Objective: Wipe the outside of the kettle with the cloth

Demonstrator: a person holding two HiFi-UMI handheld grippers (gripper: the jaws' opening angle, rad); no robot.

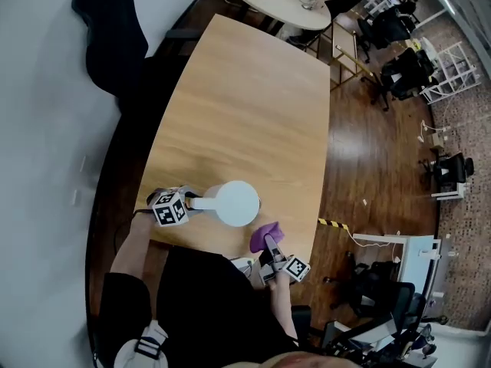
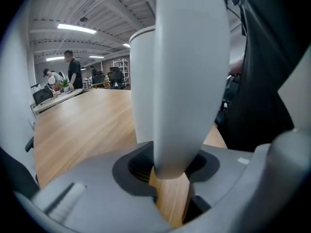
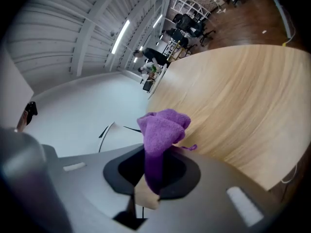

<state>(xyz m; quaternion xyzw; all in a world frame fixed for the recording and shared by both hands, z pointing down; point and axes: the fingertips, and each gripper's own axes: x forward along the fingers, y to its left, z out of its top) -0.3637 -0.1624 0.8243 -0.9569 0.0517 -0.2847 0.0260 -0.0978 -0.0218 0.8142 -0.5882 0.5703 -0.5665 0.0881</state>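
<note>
Office w/ swivel chairs (image 1: 450,169), mtg tables (image 1: 245,106)

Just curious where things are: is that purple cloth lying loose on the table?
No, the purple cloth is pinched between the right gripper's jaws.

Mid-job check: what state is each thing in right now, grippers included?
kettle: upright on the table, handle clamped.
cloth: bunched, pinched, clear of the kettle.
left gripper: shut on the kettle's handle.
right gripper: shut on the cloth.

The broad handle (image 2: 192,81) of the smooth white cylindrical kettle (image 2: 143,81) runs off the left gripper view's top edge, covering most of the body.
</note>
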